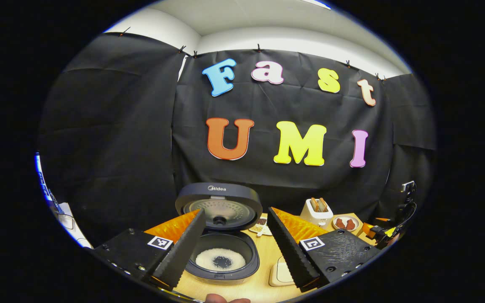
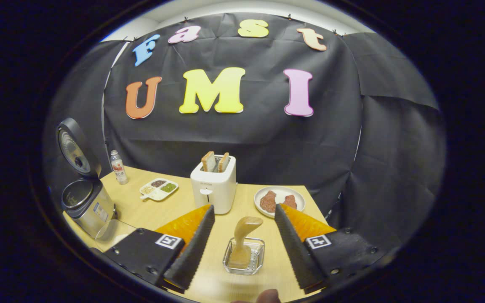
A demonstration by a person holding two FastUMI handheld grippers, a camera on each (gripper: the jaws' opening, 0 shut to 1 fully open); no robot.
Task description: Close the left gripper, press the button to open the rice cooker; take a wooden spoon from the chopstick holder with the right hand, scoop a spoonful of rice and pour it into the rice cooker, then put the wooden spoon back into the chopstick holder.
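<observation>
Your left hand-held gripper (image 1: 236,248) hides part of the cooker (image 1: 221,256): its fingers cover the pot's left rim and the lid's lower corners. The small dish (image 1: 261,225) behind the cooker is mostly blocked, contents hard to make out. A pale flat item (image 1: 281,275) on the surface (image 1: 267,252) by the cooker's right side is cut off by the finger; can't tell what it is. At the bottom edge of each view a bit of your hand shows, cropped.

In the right gripper view the cooker (image 2: 83,200) sits far left, distorted, its inside not visible. A clear cup-like thing (image 2: 110,233) next to it is hard to read.

Counts: 1 cooker, lid up, w/ rice in the pot around a dark spot at centre. 1 toaster (image 2: 214,189) w/ 2 bread slices. 1 plate (image 2: 279,199) w/ 2 brown pieces. 1 divided tray (image 2: 158,189) w/ 3 fillings. 1 bottle (image 2: 118,167). 1 wooden spoon (image 2: 244,240) standing in 1 clear holder (image 2: 243,256).

Left hand-held gripper: spread wide, holding nothing, above the open cooker, fingers either side of it.

Right hand-held gripper (image 2: 242,246): also spread wide, touching nothing; spoon and holder sit between its fingers, apart from both. Spoon leans slightly, bowl end up.
</observation>
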